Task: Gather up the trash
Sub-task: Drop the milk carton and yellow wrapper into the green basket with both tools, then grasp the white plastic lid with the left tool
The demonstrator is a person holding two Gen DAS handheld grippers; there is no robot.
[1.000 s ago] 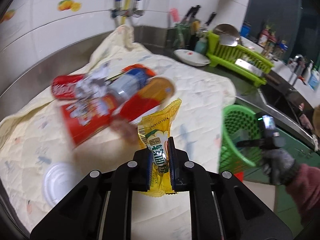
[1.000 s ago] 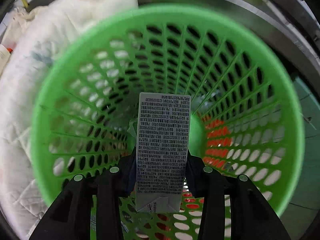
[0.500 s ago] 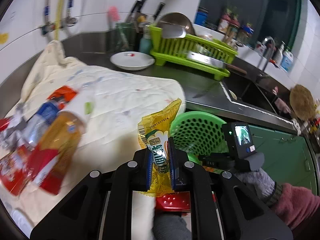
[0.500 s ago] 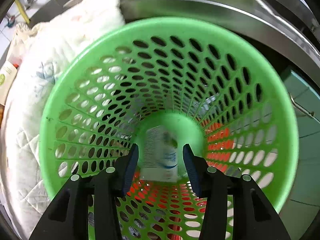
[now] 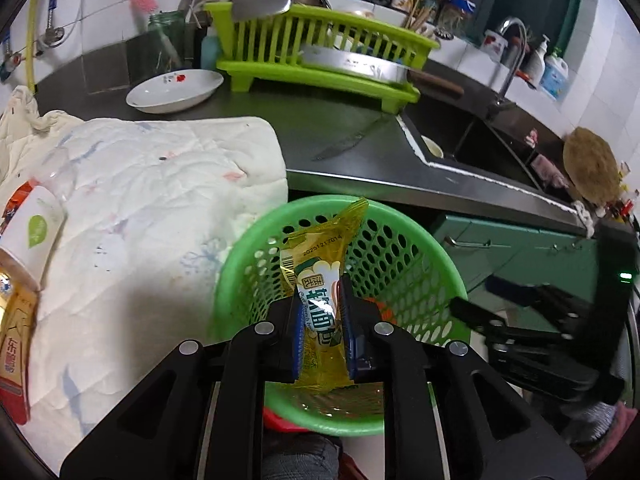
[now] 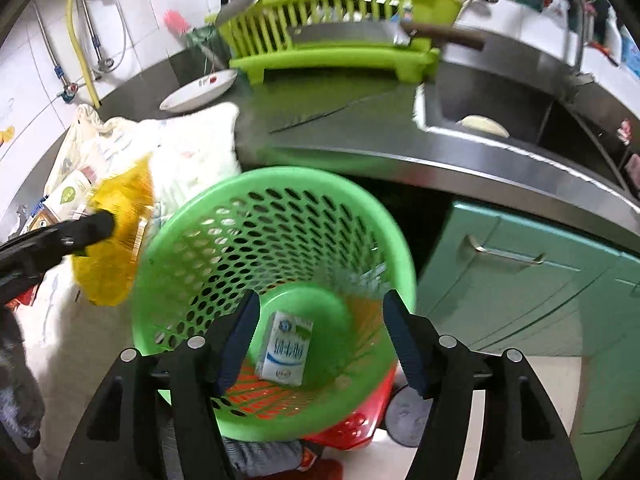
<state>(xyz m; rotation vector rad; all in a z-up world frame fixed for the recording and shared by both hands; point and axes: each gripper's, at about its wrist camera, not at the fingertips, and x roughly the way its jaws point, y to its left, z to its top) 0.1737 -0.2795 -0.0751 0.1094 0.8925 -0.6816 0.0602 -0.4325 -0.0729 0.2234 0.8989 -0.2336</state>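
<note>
Your left gripper (image 5: pixel 323 334) is clamped on the yellow plastic snack packet (image 5: pixel 320 288) over the green perforated plastic basket (image 6: pixel 188 240); your right gripper (image 6: pixel 320 340) hangs wide apart above the white milk carton (image 6: pixel 286 348) inside.

Yellow snack packet (image 6: pixel 114 240) motion-blurred in right view; bottle (image 5: pixel 18 292) cut off by left edge.

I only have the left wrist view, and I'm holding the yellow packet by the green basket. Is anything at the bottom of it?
Observer: Yes, a white milk carton lies flat on the green basket floor.
Operator: Is the right claw open?
Observer: The right claw is open and empty, above the basket mouth.
Operator: Is my packet over the opening?
Observer: From the right wrist, the yellow packet in the left claw looks beside the rim's left edge, not over the opening, though it is blurred.
</note>
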